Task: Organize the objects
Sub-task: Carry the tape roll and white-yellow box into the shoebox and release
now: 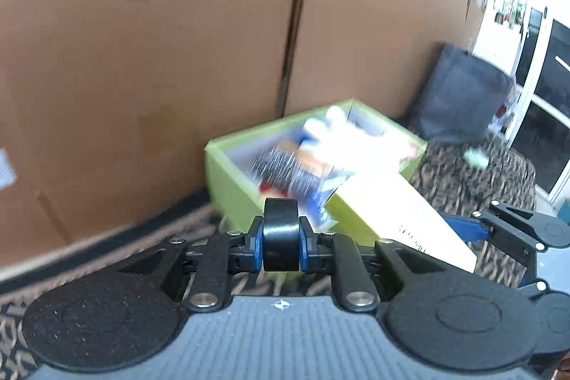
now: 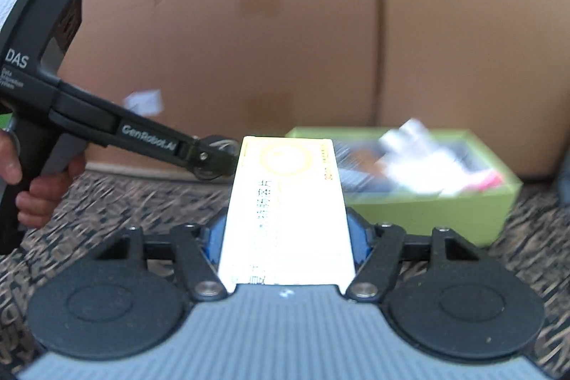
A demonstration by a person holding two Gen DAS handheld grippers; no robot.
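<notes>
My left gripper [image 1: 280, 246] is shut on a black roll [image 1: 280, 235], held just in front of the open green box [image 1: 228, 173]. The green box holds several blurred items. My right gripper [image 2: 286, 237] is shut on a white and yellow carton [image 2: 288, 202], which points toward the green box [image 2: 427, 212]. In the left wrist view the carton [image 1: 402, 216] lies to the right of the black roll, with the right gripper [image 1: 498, 230] behind it. In the right wrist view the left gripper [image 2: 213, 159] comes in from the left, its tip beside the carton's far end.
A large cardboard box [image 1: 142, 41] stands as a wall right behind the green box. Everything rests on a brown patterned cloth [image 2: 124, 202]. A dark grey bag [image 1: 459, 98] sits at the back right, with glass doors [image 1: 548, 102] beyond.
</notes>
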